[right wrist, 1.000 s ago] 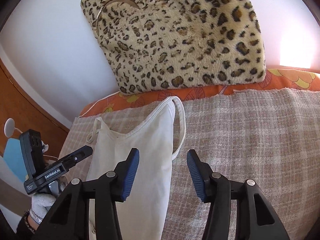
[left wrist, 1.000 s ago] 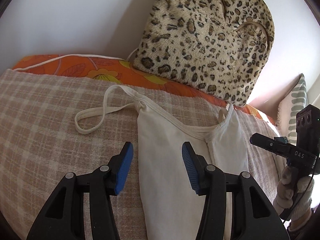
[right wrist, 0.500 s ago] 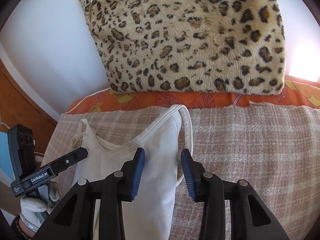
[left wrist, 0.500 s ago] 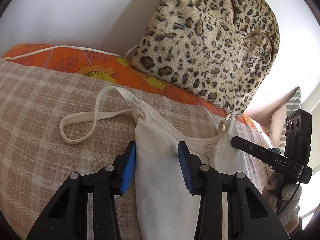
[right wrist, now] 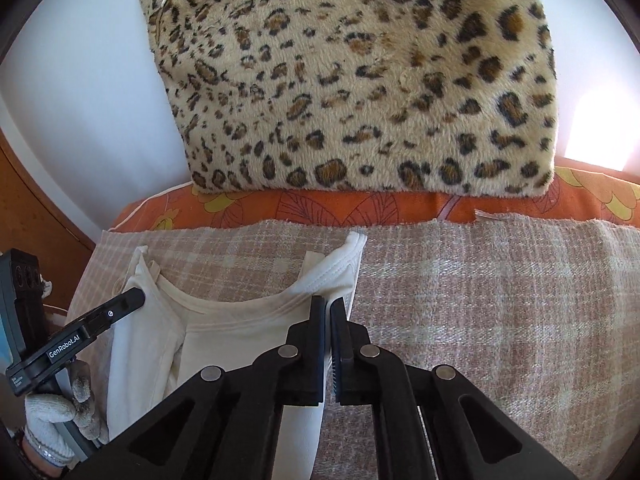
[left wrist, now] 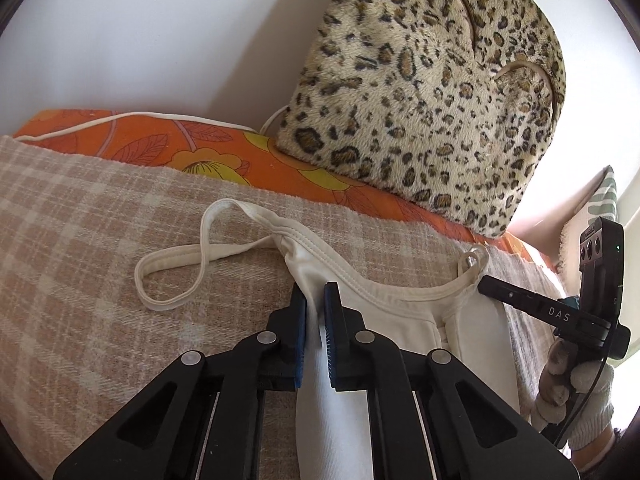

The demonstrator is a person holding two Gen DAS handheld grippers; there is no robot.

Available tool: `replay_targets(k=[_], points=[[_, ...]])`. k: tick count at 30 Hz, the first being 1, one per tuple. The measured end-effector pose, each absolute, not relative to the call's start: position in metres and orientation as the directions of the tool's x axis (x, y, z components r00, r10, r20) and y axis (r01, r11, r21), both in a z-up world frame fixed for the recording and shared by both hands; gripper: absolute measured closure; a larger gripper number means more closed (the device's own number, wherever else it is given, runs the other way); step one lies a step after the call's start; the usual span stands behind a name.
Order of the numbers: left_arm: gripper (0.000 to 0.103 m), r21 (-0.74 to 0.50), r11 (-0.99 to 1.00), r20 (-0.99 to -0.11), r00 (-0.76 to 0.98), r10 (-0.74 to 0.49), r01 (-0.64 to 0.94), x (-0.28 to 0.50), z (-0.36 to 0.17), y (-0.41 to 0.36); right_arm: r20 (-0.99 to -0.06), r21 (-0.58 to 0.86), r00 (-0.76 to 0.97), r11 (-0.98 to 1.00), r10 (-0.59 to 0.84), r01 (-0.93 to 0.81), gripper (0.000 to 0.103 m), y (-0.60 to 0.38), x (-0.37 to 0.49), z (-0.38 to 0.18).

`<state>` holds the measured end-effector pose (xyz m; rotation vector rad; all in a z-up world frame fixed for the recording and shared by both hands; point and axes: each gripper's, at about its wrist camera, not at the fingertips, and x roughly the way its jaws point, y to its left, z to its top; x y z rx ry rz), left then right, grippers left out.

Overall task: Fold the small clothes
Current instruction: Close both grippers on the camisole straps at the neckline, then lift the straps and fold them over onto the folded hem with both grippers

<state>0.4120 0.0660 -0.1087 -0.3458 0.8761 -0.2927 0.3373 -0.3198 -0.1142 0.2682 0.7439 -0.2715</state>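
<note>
Cream cotton camisole (left wrist: pixel 404 320) on the plaid blanket (left wrist: pixel 80 248): my left tongs (left wrist: pixel 315 300) and right tongs (right wrist: pixel 328 308), just closed, pinch its shoulders, which I should lift evenly to fold straight.

Smooth matt cream cloth top (left wrist: pixel 404 320); coarse woven check blanket (left wrist: pixel 80 240) — fuzzy leopard-print plush cushion (right wrist: pixel 360 80), matt black plastic claw (right wrist: pixel 327 308).

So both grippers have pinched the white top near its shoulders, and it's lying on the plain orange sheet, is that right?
Not quite: the white top lies on the beige checked blanket, as the right wrist view shows. The left gripper and right gripper do pinch it near its shoulders.
</note>
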Motion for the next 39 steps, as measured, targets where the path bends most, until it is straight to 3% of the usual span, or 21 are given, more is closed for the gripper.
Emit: replay_targets(k=[8,11,12,17,22,23,24,26,28,39], points=[[0.087,-0.464,0.88,-0.696,0.574,-0.432,0.099,0.417,-0.113,0.072,-0.672,0.193,0.726,0.913,-0.144,0.359,0.095,-0.337,0.322,-0.105],[0.067,-0.509,0.853,-0.677,0.559,-0.478,0.113,0.418,-0.112,0.075,-0.653,0.283,0.753,0.896,-0.08,0.341,0.068,-0.348,0.315,-0.097],[0.063,-0.52,0.846,-0.673,0.554,-0.489,0.114,0.42,-0.111,0.076,-0.644,0.304,0.763,0.895,-0.059,0.326,0.067,-0.35,0.314,-0.095],[0.062,-0.542,0.834,-0.669,0.545,-0.504,0.106,0.43,-0.112,0.074,-0.63,0.399,0.773,0.883,0.067,0.249,0.065,-0.358,0.321,-0.093],[0.066,-0.565,0.82,-0.657,0.55,-0.515,0.092,0.436,-0.114,0.076,-0.652,0.415,0.751,0.877,0.101,0.243,0.069,-0.356,0.339,-0.107],[0.069,-0.566,0.82,-0.657,0.553,-0.513,0.088,0.437,-0.114,0.076,-0.648,0.417,0.755,0.877,0.101,0.24,0.074,-0.356,0.339,-0.108],[0.084,-0.567,0.82,-0.656,0.556,-0.51,0.083,0.438,-0.115,0.077,-0.643,0.421,0.758,0.876,0.105,0.236,0.081,-0.356,0.34,-0.109],[0.096,-0.573,0.817,-0.659,0.552,-0.51,0.07,0.44,-0.118,0.078,-0.641,0.449,0.757,0.862,0.126,0.236,0.091,-0.359,0.343,-0.111],[0.097,-0.585,0.808,-0.649,0.557,-0.518,0.069,0.44,-0.117,0.08,-0.624,0.474,0.769,0.85,0.14,0.229,0.096,-0.361,0.343,-0.11],[0.099,-0.567,0.811,-0.605,0.595,-0.529,0.145,0.419,-0.074,0.076,-0.568,0.474,0.809,0.864,0.153,0.169,0.098,-0.345,0.324,-0.067]])
